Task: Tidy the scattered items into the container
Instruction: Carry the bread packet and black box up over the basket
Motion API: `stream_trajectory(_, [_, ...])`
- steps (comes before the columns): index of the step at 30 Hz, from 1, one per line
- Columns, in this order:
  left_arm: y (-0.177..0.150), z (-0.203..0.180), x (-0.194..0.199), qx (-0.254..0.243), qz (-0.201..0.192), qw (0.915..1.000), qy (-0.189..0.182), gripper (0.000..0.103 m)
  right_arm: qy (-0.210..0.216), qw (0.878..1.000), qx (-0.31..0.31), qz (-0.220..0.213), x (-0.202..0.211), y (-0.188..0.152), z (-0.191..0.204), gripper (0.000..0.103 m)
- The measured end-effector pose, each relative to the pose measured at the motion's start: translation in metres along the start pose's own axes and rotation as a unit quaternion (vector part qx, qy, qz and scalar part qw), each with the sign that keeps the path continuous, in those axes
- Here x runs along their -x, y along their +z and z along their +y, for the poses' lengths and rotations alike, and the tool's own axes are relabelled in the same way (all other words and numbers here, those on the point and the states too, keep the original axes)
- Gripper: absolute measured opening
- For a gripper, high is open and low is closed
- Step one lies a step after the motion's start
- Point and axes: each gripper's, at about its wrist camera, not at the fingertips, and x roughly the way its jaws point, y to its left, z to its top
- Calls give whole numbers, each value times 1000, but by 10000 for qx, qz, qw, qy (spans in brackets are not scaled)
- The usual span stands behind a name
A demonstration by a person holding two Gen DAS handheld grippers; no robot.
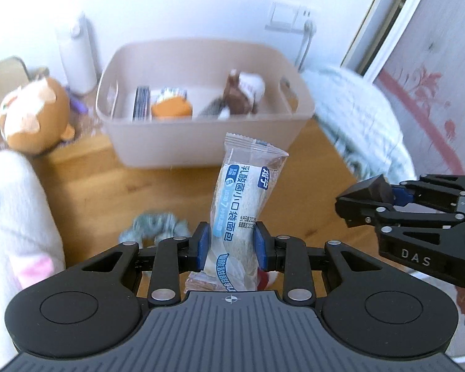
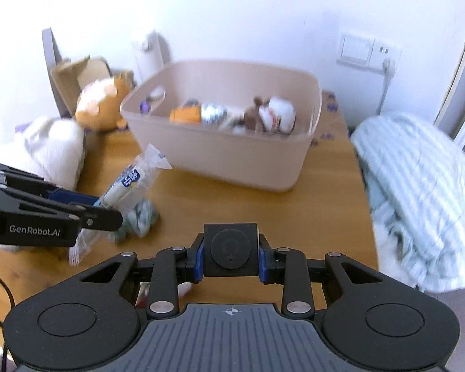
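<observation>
Our left gripper [image 1: 231, 246] clamps a wrapped bread roll [image 1: 240, 204] upright above the wooden table [image 1: 108, 186]; our right gripper [image 2: 231, 254] is clamped on a black square box [image 2: 231, 249]. Farther off, the beige container [image 2: 232, 155] holds several items beside an orange plush toy [image 1: 34, 114].

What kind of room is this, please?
Probably a bedroom or a small living space at home. A striped blanket lies beside the wooden table, plush toys sit near the wall, and household odds and ends fill a beige storage bin.
</observation>
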Motion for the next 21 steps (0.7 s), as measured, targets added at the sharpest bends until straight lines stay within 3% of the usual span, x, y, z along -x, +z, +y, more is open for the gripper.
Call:
stream_trajectory(9, [43, 2, 20, 170, -580, 9982, 57, 31, 245, 9988, -160, -397, 8, 54, -7, 29])
stream_trajectory(21, [108, 11, 0, 204, -909, 9951, 342, 31, 257, 9957, 189, -871, -18, 125, -11, 29])
